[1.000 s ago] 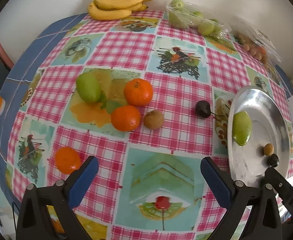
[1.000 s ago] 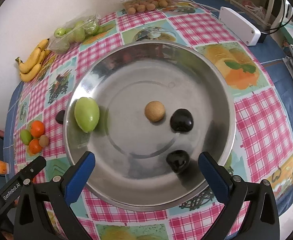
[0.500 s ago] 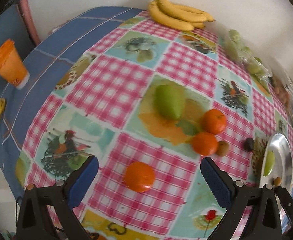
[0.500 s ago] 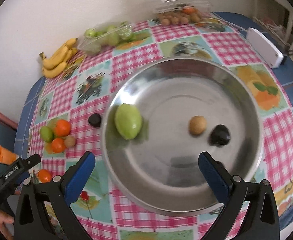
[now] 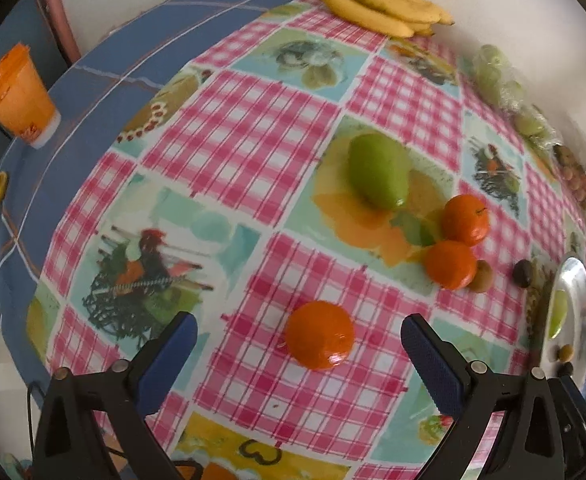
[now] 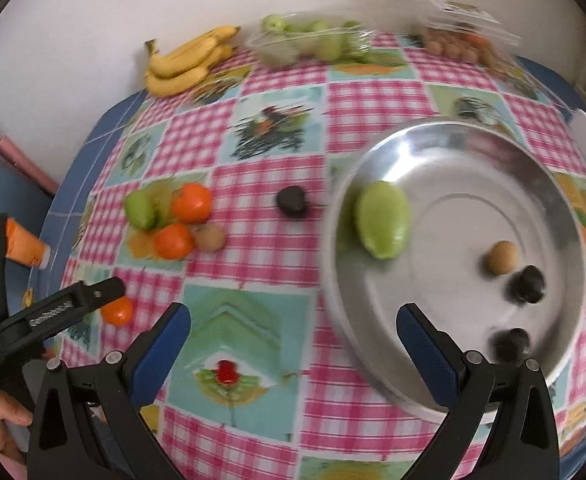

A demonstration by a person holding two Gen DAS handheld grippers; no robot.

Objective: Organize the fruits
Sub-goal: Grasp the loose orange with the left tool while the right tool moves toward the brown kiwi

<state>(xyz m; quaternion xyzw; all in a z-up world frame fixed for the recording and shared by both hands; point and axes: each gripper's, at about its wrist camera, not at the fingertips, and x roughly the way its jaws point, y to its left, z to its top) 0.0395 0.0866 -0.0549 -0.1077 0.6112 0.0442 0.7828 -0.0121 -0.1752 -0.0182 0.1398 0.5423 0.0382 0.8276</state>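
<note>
Left claw spread wide, nothing between the blue pads, and dead ahead sits the lone orange, resting on the checked worktop just beyond the tips and a touch right of centre. That is the relation that matters: the fruit lies straight down the claw's line, round, so no long axis to fuss over, and the jaws look wide enough to pass either side of it. From the right wrist view the left claw's finger already overlaps that orange, so the left hand is plainly the nearer one.

Further out from the left claw, two more oranges huddle with a small brown fruit and a green mango, its long axis running up and away to the left. A dark plum lies between that cluster and the steel tray at the far right.

Right claw also gaping and empty, hovering over the worktop with the tray's rim just ahead to its right. Inside the tray: another green mango, a tan fruit and two dark ones. Bananas sit against the far wall.

My read: the left claw takes the lone orange, a short straight push forward before closing.
</note>
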